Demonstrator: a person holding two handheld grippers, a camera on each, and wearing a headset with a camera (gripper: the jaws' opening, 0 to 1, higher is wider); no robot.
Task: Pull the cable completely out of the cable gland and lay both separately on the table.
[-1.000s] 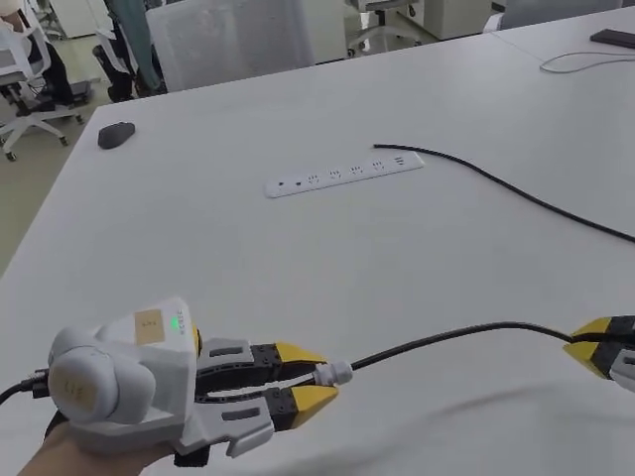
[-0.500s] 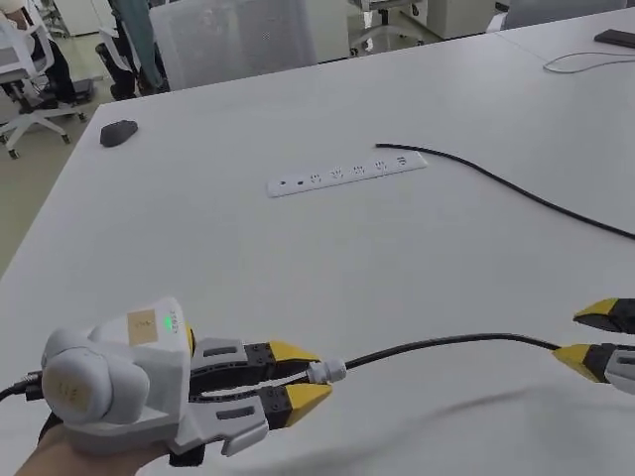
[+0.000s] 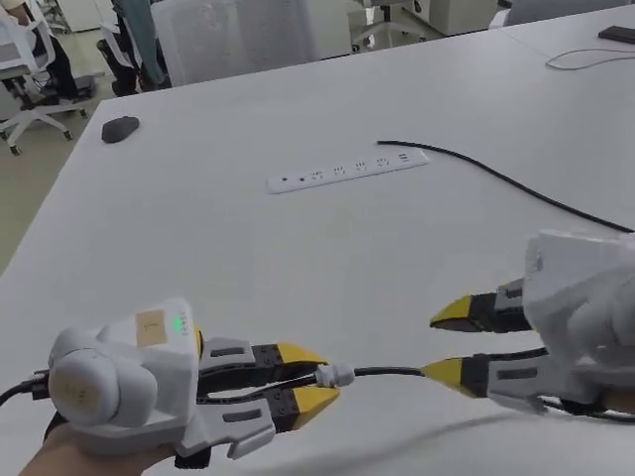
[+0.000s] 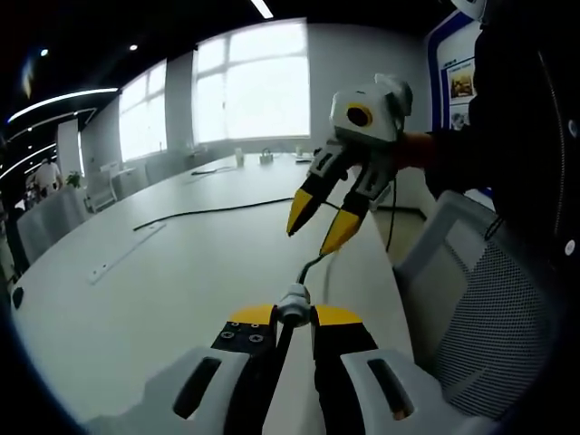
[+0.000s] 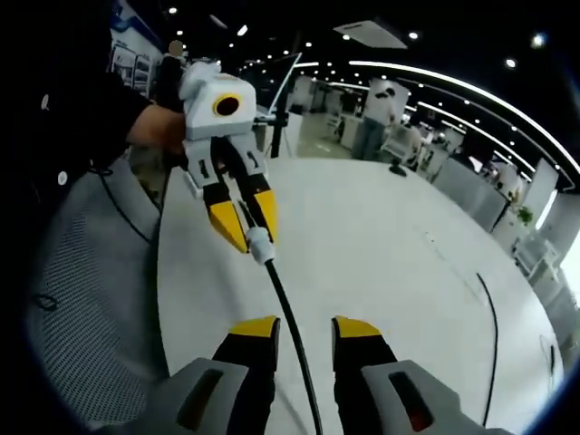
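A white cable gland sits at the tips of my left gripper, which is shut on it low over the table's near edge. A black cable leaves the gland to the right. My right gripper stands open a short way right of the gland, its lower fingertip by the cable. In the right gripper view the cable runs up through the gap of the open right gripper to the gland. In the left gripper view the gland is pinched in the left gripper.
A white power strip lies mid-table, its black cord trailing right. A dark mouse rests at the far left. Office chairs stand beyond the far edge. A mesh chair back is close by the near edge.
The right gripper, shut on the cable at the far right a second ago, has opened and moved left along the cable, close to the gland. The left gripper still holds the gland.
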